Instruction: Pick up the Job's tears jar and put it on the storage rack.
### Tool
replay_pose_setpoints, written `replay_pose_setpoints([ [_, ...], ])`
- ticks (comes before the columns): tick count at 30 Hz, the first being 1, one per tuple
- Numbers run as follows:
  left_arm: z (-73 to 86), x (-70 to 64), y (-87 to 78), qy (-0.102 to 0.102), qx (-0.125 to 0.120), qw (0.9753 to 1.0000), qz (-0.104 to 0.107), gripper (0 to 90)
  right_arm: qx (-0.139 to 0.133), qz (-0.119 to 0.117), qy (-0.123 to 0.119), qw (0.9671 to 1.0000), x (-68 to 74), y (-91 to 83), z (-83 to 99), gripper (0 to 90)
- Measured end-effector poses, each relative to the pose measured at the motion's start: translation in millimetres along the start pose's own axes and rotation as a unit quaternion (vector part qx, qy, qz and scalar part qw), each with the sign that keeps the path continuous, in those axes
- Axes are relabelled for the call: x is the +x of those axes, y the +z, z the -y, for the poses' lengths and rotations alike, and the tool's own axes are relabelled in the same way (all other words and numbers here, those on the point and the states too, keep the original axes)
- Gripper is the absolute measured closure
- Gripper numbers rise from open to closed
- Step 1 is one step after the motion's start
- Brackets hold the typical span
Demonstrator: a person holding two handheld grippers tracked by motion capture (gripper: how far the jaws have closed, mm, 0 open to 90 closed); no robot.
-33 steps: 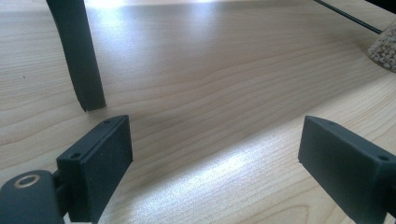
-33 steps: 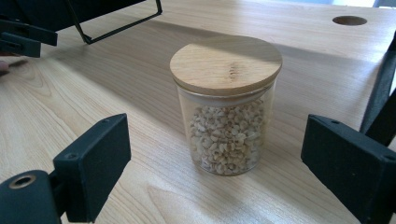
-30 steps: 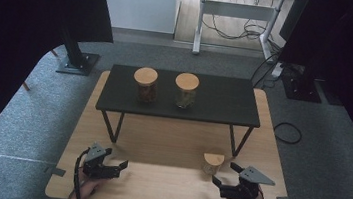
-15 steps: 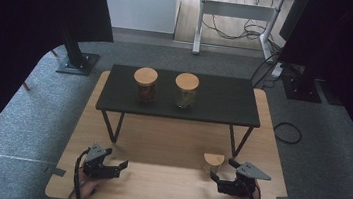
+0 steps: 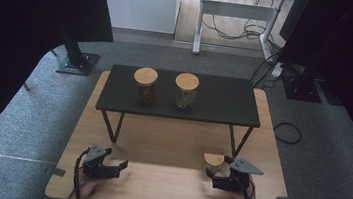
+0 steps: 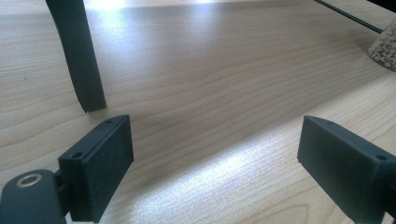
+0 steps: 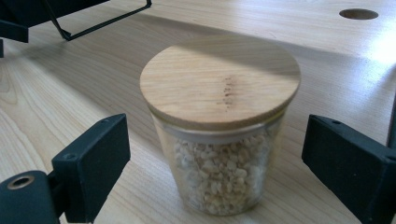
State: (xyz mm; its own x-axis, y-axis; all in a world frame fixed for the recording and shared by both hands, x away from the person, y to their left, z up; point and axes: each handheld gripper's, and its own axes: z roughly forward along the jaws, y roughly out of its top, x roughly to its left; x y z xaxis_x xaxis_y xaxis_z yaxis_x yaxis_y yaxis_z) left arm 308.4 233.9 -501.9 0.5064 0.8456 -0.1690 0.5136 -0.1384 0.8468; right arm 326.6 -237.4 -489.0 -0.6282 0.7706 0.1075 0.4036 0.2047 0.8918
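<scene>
Right gripper (image 5: 217, 175) sits low at the near right of the table (image 5: 170, 139). Its jaws stand wide apart, one on each side of the jar (image 7: 220, 126), neither touching the glass; I see clear gaps on both sides in the right gripper view. The jar stands upright on the table, just in front of the rack's near right leg (image 5: 238, 141) as the high view shows it. Its wooden lid (image 7: 220, 81) is seated flat on top. The fill is pale, coarse granules, reaching most of the way up the glass.

Left gripper (image 5: 117, 165) rests at the near left of the table, well apart from the jar. Its jaws are also spread wide, with nothing between them but bare wood. In the left gripper view, the rack's near left leg (image 6: 77, 56) stands just beyond the left jaw, foot on the table. The jar's granules show at the far right edge of that view.

On the rack (image 5: 224, 102), two more jars stand side by side near the middle: left shelf jar (image 5: 145, 84), darker fill; right shelf jar (image 5: 186, 89), greenish fill. Both are upright, lids on, and they are close but not touching.
</scene>
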Motion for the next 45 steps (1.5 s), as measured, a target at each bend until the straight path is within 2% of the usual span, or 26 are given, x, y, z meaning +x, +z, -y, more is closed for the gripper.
replay_pose_setpoints([
  [9, 0.1, -0.1, -0.2, 0.000, 0.000, 1.0000, 0.000, 9.8, 0.014, 0.006, -0.015, 0.9998, 3.3, 13.8, -2.0, 7.6],
  [15, 0.2, -0.3, -0.2, 0.000, 0.000, 1.0000, -0.002, 9.9, 0.022, 0.025, -0.017, 0.9993, 4.9, 21.0, -3.8, 9.2],
  [22, 0.1, -0.6, -0.1, 0.002, 0.001, 1.0000, -0.002, 9.9, 0.024, 0.039, -0.010, 0.9989, 5.2, 24.5, -8.3, 14.7],
  [25, 0.2, -0.7, -0.2, 0.002, 0.000, 1.0000, -0.003, 9.9, 0.032, 0.046, -0.017, 0.9983, 6.7, 27.0, -7.6, 21.7],
  [28, 0.3, -0.6, -0.4, 0.002, 0.000, 1.0000, -0.004, 9.8, 0.036, 0.046, -0.022, 0.9981, 7.8, 27.9, -7.7, 24.2],
  [45, 0.4, -0.5, -0.6, 0.001, -0.001, 1.0000, -0.005, 9.9, 0.034, 0.052, -0.024, 0.9978, 9.5, 28.1, -7.1, 24.6],
])
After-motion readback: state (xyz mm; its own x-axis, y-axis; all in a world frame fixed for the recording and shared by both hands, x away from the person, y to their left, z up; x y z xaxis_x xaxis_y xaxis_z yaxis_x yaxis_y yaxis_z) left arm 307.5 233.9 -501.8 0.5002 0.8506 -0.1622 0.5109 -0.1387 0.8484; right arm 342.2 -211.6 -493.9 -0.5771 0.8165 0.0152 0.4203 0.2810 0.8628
